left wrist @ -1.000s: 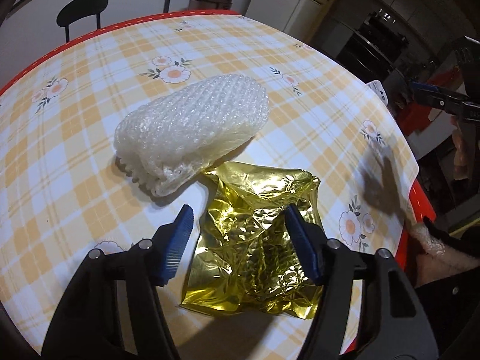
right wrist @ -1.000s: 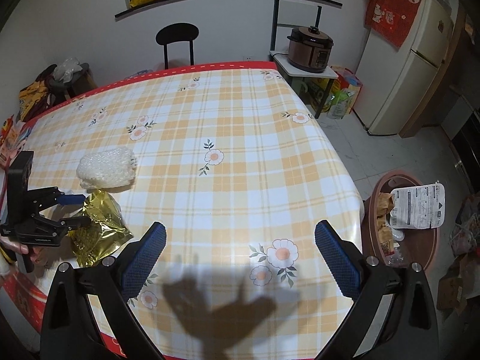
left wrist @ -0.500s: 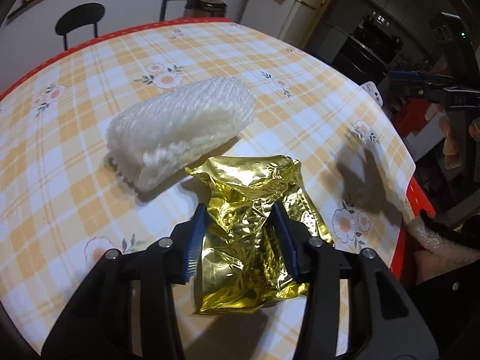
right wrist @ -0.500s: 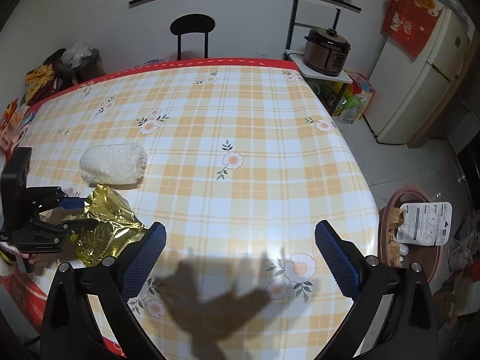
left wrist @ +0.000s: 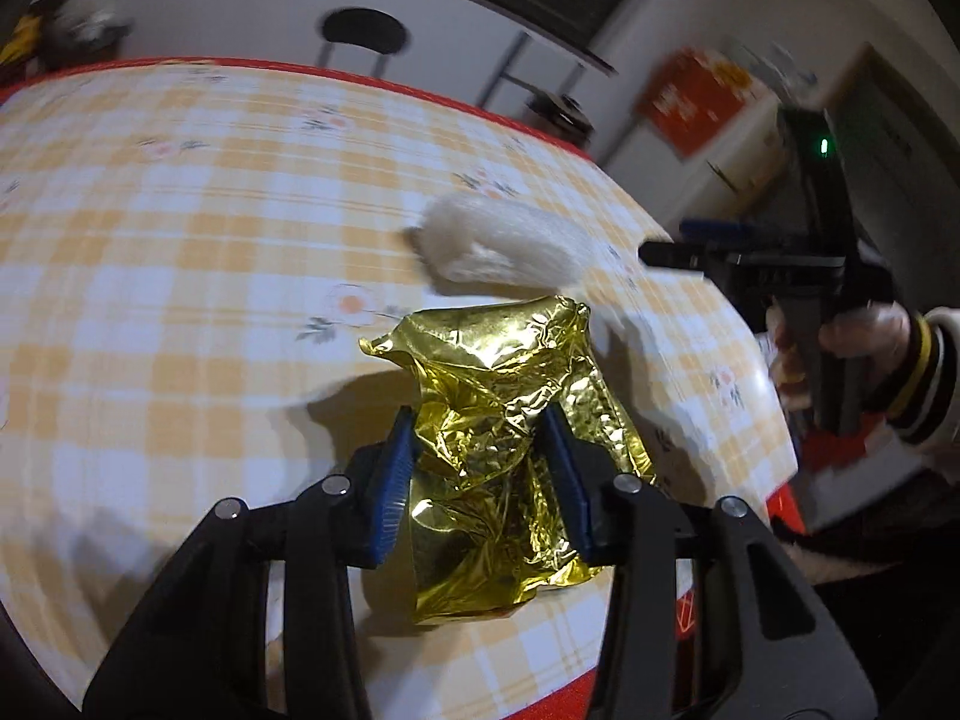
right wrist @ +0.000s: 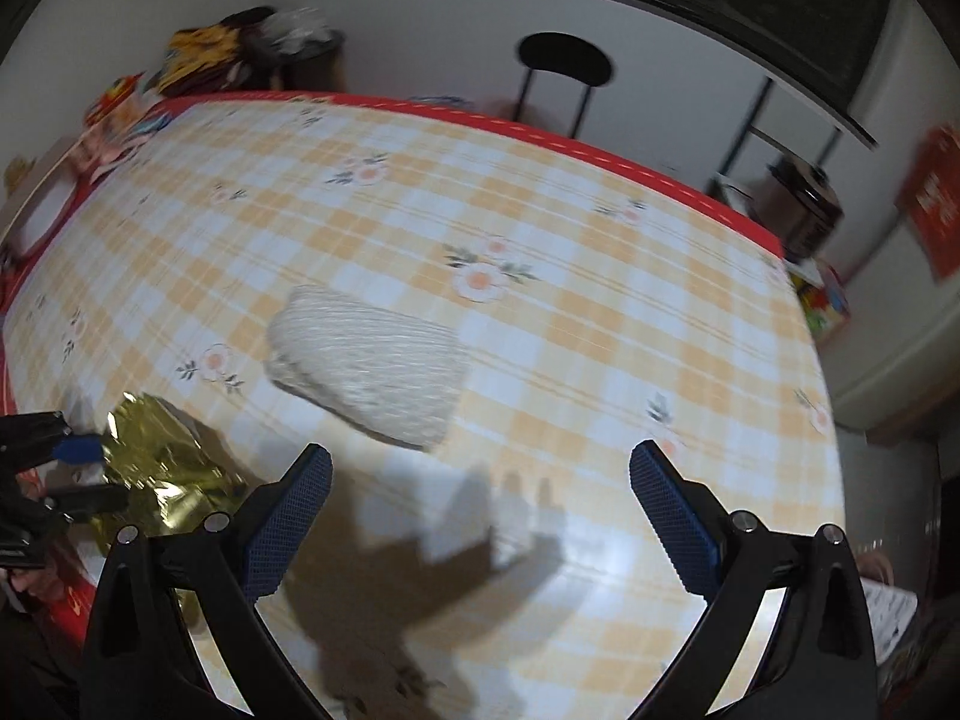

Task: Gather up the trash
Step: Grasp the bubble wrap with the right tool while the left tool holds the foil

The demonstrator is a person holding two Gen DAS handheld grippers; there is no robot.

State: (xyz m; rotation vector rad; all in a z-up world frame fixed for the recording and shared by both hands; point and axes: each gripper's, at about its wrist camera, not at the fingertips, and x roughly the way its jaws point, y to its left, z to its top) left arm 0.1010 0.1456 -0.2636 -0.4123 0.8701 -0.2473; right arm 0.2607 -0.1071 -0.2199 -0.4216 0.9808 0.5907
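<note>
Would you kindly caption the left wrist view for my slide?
Left tongs clamp the crumpled gold foil wrapper on the checked tablecloth, bubble wrap lying beyond.

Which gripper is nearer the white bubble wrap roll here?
Right. The right gripper hangs open just short of the bubble wrap roll, which lies ahead between its fingers. The left gripper is off beside it, shut on the gold foil bag.

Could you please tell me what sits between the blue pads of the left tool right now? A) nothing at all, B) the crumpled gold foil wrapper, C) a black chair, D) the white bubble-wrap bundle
B: in the left wrist view the left tool has its blue pads pressed on either side of the crumpled gold foil wrapper, while the white bubble-wrap bundle lies apart on the table beyond it.
</note>
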